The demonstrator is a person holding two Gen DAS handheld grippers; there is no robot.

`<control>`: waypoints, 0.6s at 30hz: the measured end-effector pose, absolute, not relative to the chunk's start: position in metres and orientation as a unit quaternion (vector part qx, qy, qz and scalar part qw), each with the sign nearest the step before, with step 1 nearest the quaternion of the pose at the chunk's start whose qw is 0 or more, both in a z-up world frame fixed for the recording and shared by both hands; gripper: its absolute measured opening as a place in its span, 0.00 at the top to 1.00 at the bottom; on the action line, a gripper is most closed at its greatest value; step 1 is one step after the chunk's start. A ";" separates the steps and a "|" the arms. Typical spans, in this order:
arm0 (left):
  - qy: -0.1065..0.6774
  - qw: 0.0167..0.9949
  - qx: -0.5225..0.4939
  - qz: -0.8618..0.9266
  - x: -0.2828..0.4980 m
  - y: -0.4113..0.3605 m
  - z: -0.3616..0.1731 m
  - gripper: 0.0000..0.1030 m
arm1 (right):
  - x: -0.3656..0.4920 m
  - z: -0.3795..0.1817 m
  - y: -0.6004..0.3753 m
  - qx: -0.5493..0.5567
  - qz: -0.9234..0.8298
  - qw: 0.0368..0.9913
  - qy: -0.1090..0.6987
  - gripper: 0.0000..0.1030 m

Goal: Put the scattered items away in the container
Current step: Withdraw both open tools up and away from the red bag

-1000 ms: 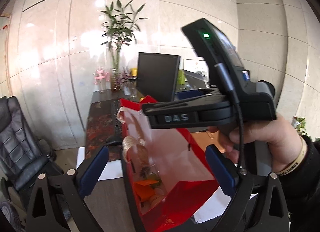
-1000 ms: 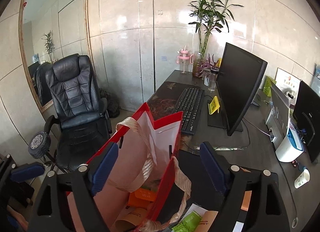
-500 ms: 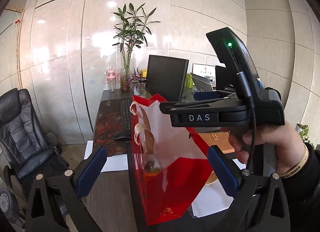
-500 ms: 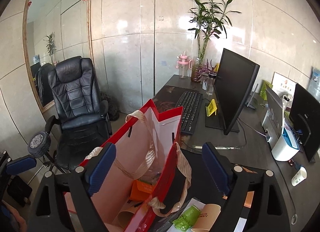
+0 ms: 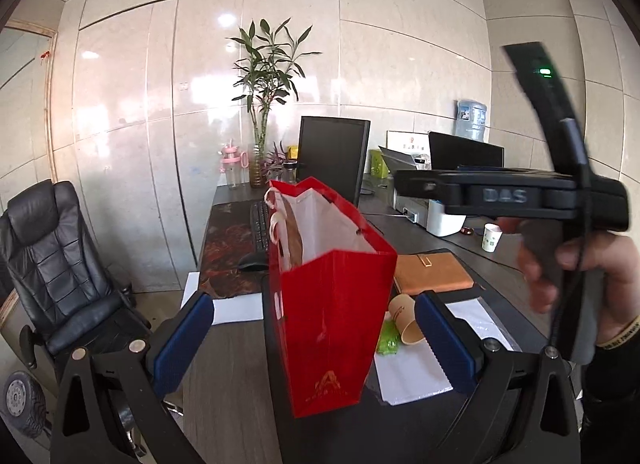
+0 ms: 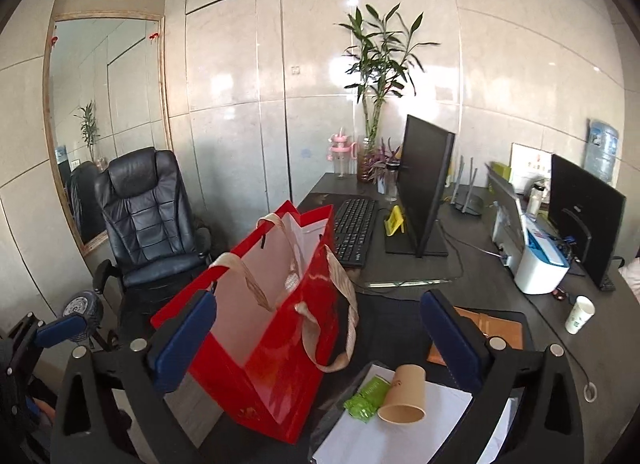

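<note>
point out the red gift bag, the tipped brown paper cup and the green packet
red gift bag [image 6: 280, 364], right wrist view, glossy front panel
brown paper cup [image 6: 405, 391], right wrist view, side wall
green packet [image 6: 367, 397], right wrist view, middle of wrapper

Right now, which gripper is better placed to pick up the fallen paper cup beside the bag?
Probably the right gripper: open, empty, with the paper cup lying unobstructed just ahead. From the left, the red bag partly blocks it.

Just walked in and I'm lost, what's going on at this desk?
A person is tidying loose things into a red gift bag standing on the desk. Both hand-held grippers, left and right, are open and empty. A tipped paper cup and a green packet lie beside the bag.
</note>
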State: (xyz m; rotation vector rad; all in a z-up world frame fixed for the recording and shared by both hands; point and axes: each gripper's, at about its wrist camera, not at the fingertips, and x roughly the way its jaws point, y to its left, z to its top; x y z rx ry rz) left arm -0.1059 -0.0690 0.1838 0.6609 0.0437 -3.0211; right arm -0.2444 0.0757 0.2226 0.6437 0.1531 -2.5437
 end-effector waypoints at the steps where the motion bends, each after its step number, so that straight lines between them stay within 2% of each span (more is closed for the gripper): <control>1: 0.014 0.025 0.213 -0.977 -0.102 -0.067 0.183 0.00 | -0.238 0.221 0.080 0.235 -0.937 0.252 0.055 0.00; 11: 0.014 0.069 0.239 -0.968 -0.072 -0.054 0.147 0.00 | -0.188 0.192 0.136 0.233 -0.946 0.225 0.024 0.00; 18: 0.020 0.077 0.285 -0.955 -0.054 -0.038 0.083 0.00 | -0.157 0.120 0.186 0.272 -0.946 0.177 -0.005 0.00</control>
